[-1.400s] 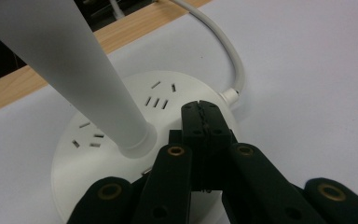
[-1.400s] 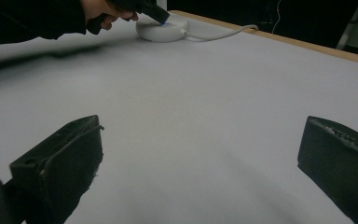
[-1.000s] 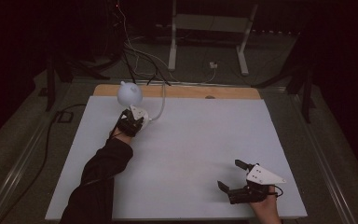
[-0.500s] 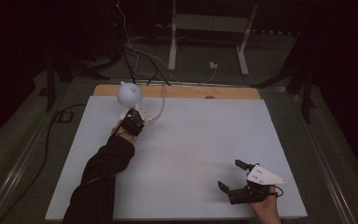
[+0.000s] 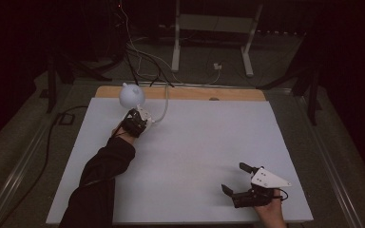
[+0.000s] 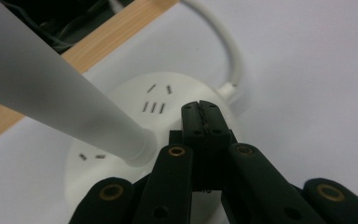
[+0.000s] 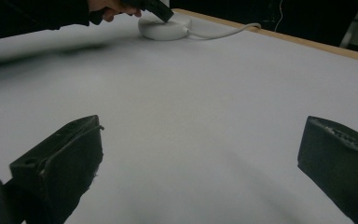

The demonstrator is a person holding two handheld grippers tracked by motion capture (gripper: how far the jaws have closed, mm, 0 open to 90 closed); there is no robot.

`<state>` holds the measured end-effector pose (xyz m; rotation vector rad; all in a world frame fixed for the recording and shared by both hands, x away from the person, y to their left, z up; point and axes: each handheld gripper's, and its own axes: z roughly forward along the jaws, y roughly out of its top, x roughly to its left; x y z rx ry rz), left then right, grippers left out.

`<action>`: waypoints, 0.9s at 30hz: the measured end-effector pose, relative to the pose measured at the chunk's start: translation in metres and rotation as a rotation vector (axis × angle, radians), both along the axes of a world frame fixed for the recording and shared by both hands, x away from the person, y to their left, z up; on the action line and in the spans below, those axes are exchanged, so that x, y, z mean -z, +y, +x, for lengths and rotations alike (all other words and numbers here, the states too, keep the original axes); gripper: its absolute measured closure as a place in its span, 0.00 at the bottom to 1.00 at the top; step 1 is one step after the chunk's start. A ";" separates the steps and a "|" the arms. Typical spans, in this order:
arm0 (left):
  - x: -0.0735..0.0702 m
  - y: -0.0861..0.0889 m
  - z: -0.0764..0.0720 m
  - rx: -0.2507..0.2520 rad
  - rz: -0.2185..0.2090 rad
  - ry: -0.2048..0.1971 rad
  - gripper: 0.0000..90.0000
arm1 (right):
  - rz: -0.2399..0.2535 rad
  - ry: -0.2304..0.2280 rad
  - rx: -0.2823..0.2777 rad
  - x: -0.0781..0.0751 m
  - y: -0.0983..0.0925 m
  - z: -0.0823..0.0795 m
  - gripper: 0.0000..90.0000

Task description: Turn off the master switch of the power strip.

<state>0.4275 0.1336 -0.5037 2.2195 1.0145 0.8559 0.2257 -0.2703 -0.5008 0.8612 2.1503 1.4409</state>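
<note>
At the upper left of the high view, the left tongs (image 6: 200, 116) sit closed, tips pressed on the round socket base (image 6: 168, 98) beside the lamp stem (image 6: 51, 93). Any press should go straight down so the base does not slide on the table (image 5: 195, 142). The right tongs (image 5: 240, 180) rest wide open, empty, lower right.

grippers: 2 – left gripper (image 5: 134, 119), right gripper (image 5: 240, 180) | lamp (image 5: 131, 95): 1 | white cord (image 5: 164, 105): 1 | table (image 5: 195, 147): 1
</note>
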 end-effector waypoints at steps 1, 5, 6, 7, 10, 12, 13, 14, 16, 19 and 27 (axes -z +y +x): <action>-0.003 0.001 -0.001 -0.003 -0.015 -0.002 1.00 | 0.001 0.003 0.003 0.001 0.000 0.001 0.00; -0.018 0.002 -0.006 0.016 -0.067 -0.003 1.00 | 0.002 0.004 0.002 0.001 0.000 0.001 0.00; -0.021 0.002 -0.007 0.020 -0.082 -0.001 1.00 | 0.001 0.003 0.001 0.001 0.000 0.001 0.00; -0.024 0.002 -0.008 0.025 -0.091 0.008 1.00 | 0.000 0.002 0.001 0.000 0.001 0.001 0.00; -0.028 0.003 -0.013 0.030 -0.123 0.022 1.00 | 0.003 -0.002 0.001 0.000 0.001 0.000 0.00; -0.031 0.005 -0.016 0.030 -0.152 0.038 1.00 | 0.005 0.001 0.002 0.000 0.000 0.001 0.00; -0.032 0.006 -0.017 0.030 -0.167 0.041 1.00 | 0.005 0.001 0.002 0.000 0.000 0.001 0.00; -0.034 0.007 -0.018 0.034 -0.178 0.045 1.00 | 0.003 0.001 0.001 0.000 0.000 0.001 0.00; -0.038 0.009 -0.021 0.044 -0.205 0.048 1.00 | 0.004 0.000 0.000 0.000 0.001 0.001 0.00; -0.043 0.011 -0.024 0.069 -0.224 0.066 0.89 | 0.002 0.002 -0.001 0.000 0.001 0.001 0.00; -0.050 0.015 -0.032 0.060 -0.223 0.103 0.48 | -0.001 0.005 -0.002 0.000 0.001 0.001 0.00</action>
